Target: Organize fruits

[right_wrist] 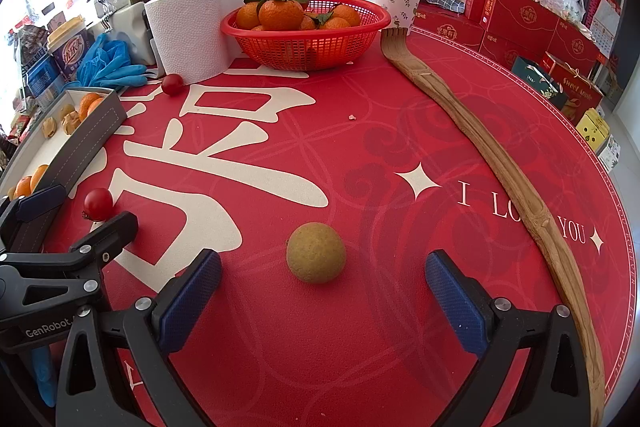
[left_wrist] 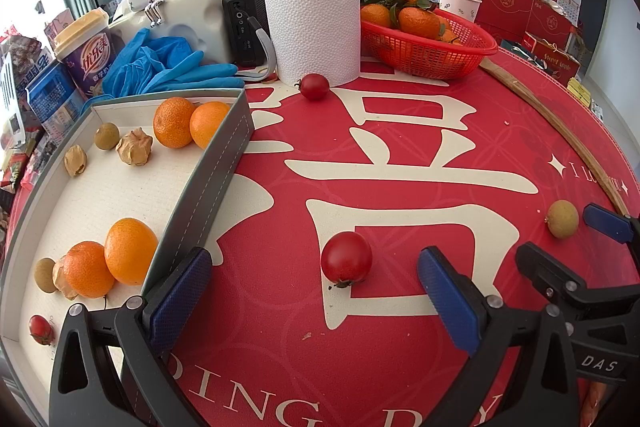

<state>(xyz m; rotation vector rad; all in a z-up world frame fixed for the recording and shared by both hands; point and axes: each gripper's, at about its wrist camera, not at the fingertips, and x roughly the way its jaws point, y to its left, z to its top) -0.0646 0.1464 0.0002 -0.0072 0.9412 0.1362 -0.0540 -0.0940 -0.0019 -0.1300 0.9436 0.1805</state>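
Observation:
My left gripper (left_wrist: 316, 291) is open, low over the red table mat, with a red cherry tomato (left_wrist: 346, 259) lying just ahead between its blue pads. My right gripper (right_wrist: 320, 291) is open too, and a tan longan (right_wrist: 316, 253) sits on the mat between its fingertips. In the left wrist view the same longan (left_wrist: 562, 219) lies by the right gripper's blue pad (left_wrist: 608, 223). A grey tray (left_wrist: 224, 155) at the left holds oranges (left_wrist: 130, 251), longans, husked fruits and a small tomato (left_wrist: 40, 329). A second cherry tomato (left_wrist: 314, 87) rests near the paper roll.
A paper towel roll (left_wrist: 316, 27) and a red basket (left_wrist: 424, 47) of leafy tangerines stand at the back. Blue gloves (left_wrist: 168, 67), a drink cup (left_wrist: 86, 51) and bottles crowd the back left. A long wooden back scratcher (right_wrist: 500, 163) lies along the mat's right edge.

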